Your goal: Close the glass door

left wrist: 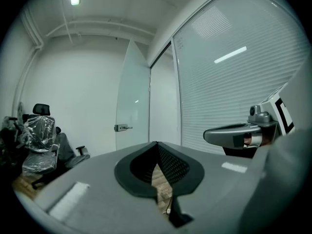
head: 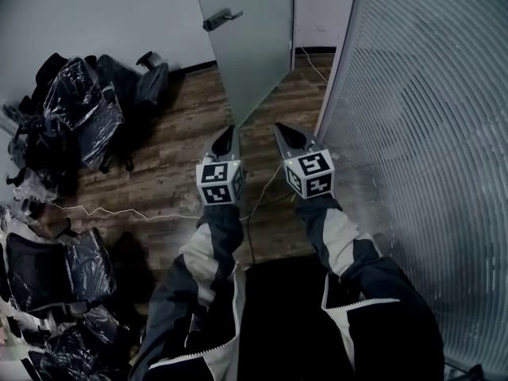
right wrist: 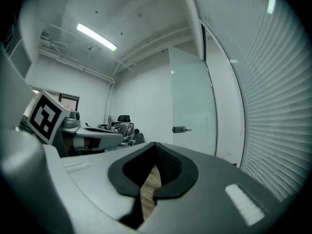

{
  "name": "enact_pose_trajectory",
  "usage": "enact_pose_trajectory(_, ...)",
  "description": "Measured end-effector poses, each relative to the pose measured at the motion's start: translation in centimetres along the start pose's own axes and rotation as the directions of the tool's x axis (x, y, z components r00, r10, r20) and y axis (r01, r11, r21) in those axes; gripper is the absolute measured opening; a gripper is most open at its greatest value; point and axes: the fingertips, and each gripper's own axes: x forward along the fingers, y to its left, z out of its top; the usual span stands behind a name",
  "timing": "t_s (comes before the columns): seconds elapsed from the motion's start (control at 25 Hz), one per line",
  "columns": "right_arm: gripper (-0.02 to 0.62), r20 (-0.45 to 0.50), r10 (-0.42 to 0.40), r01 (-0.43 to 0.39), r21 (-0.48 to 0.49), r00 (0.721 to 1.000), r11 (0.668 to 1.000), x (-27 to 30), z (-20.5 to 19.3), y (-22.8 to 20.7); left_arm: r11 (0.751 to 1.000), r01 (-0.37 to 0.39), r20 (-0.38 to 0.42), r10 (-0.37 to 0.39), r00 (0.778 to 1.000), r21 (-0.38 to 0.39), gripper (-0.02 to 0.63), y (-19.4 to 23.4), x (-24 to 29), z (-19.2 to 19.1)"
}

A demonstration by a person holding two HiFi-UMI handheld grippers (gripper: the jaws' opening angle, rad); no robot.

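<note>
Beside ribbed wall (head: 421, 133): frosted glass door (head: 250, 46) open, lever handle (head: 221, 18).

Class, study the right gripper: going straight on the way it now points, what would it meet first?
The right gripper would probably meet the glass door, near its handle-side edge; nothing stands between. Aim is close: it might slip past that edge to the white wall behind.

Glass door (head: 250, 38) frosted pale grey-green; floor (head: 182, 117) brown wood-plank; marker cubes (head: 220, 182) black-white squares.

Ceiling strip lights (right wrist: 96, 37) give cool, even light; both gripper views bulge fisheye-style with dark corners, the head view dimmer.
</note>
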Motion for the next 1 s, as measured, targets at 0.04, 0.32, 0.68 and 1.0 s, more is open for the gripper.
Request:
enact_pose_trajectory(0.04,0.005,0.001,0.003,-0.003,-0.007,1.000,1.000,0.1,0.0,0.3,1.000,-0.002,0.000,0.002,1.000,0.000,0.005,0.2,-0.1,-0.1)
enact_pose_trajectory(0.32,0.005,-0.008,0.026,-0.026,-0.017,1.000,1.000,2.4,-0.5,3.1,1.000,-0.009,-0.007,0.009,1.000,-0.003,0.005,3.9,-1.0,-1.0)
enact_pose_trajectory(0.68,0.005,-0.063,0.008,-0.010,-0.036,0.998,0.999,6.7,-2.9,7.1,0.999,0.029,-0.042,-0.030,0.999,-0.031,0.005,11.3,-1.8,-4.5)
enact_pose_trajectory(1.0,0.005,-0.076,-0.002,-0.003,-0.055,0.997,0.998,12.6,-3.0,5.3,0.998,0.044,-0.043,-0.046,0.998,-0.041,0.005,14.9,3.0,-5.2)
